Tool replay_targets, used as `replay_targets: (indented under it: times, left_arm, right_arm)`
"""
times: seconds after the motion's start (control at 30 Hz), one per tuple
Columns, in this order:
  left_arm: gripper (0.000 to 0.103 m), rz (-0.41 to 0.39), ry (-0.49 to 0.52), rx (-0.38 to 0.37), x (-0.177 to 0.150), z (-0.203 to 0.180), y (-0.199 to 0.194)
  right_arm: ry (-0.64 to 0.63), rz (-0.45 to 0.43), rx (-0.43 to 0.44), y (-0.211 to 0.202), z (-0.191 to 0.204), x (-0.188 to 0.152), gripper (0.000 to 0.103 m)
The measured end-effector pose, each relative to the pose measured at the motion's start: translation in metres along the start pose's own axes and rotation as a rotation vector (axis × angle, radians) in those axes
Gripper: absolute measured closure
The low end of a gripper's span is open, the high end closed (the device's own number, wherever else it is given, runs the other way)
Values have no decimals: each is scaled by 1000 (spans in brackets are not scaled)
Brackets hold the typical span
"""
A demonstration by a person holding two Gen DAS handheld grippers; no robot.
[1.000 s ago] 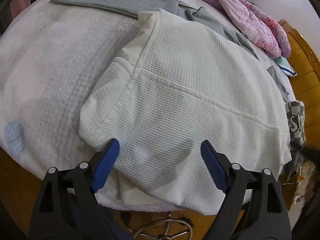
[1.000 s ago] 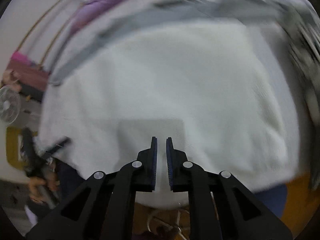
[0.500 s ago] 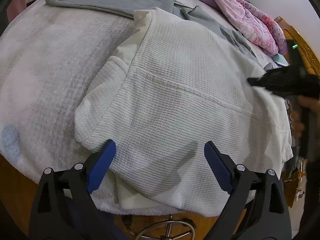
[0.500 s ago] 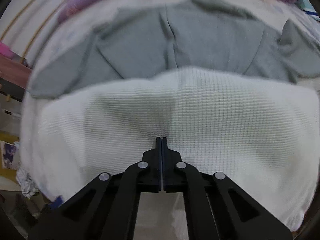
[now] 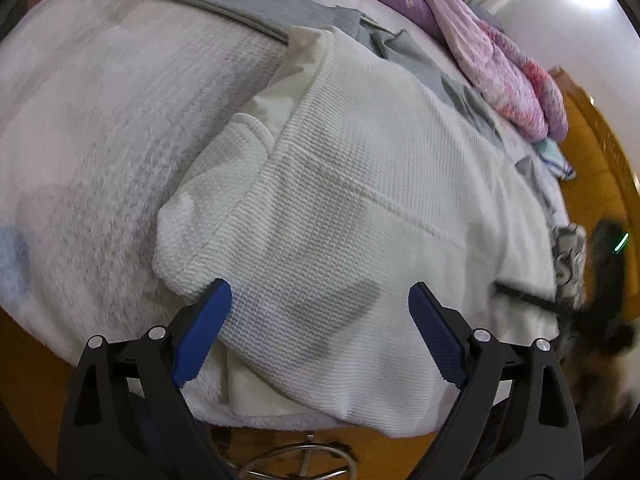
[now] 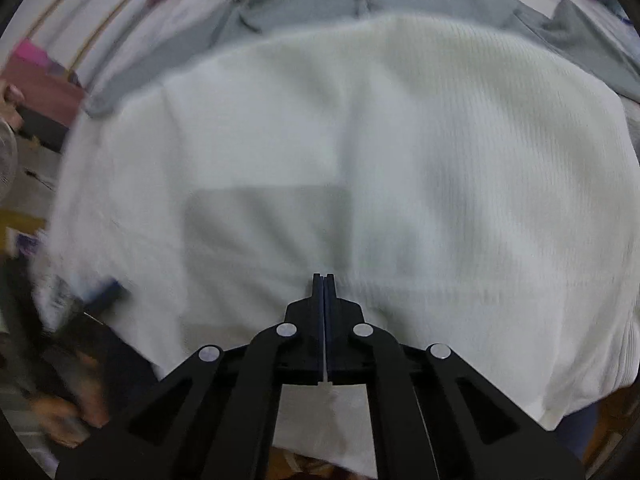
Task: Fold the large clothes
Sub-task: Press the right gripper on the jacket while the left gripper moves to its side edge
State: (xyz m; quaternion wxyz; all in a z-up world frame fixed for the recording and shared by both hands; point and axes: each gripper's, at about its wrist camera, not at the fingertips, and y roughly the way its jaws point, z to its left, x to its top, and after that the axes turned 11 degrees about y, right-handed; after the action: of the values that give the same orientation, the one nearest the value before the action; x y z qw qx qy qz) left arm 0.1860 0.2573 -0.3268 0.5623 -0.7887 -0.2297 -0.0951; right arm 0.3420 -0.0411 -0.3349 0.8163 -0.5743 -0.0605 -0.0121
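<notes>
Garment: a white waffle-knit top (image 5: 360, 184) is spread on the bed (image 5: 88, 128), its near hem hanging slightly over the near edge; a sleeve is seen folded in at the left side.
Underlayer: a smooth white lining or second cloth (image 5: 288, 80) shows along the left edge of the top and again beneath its near corner; which of the two it is cannot be told.
Neighbours: a grey garment (image 5: 240, 4) lies partly under the far edge of the top, and pink and purple bedding (image 5: 500, 68) is heaped at the far right.
Left gripper (image 5: 320, 320): its blue fingers (image 5: 202, 332) are spread wide above the near left corner of the top; no cloth is pinched between them.
Right gripper (image 6: 323, 280): its fingers are pressed fully together with nothing seen between them, poised over the near middle of the top.
Handling: the knit is judged soft, limp and fairly light, likely to sag and stretch when lifted, and not fragile; the textured weave should be gripped without slipping.
Hold points: the near hem corners or the sleeve fold are judged the best places to be pinched, both layers being taken together so that the lining is not left behind.
Risk: the hanging hem could be dragged off the bed.
</notes>
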Motion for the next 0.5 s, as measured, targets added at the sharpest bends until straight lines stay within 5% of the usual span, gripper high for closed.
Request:
replay_targets:
  times: [0.2, 0.37, 0.5]
  left_arm:
    - [13, -1, -124, -49, -9, 12, -12]
    - [13, 7, -182, -64, -25, 21, -15]
    - [13, 9, -232, -71, -35, 29, -13]
  right_arm:
    - [139, 19, 139, 14, -37, 5, 103]
    - [170, 79, 143, 6, -39, -19, 103]
    - [138, 32, 136, 10, -42, -34, 103]
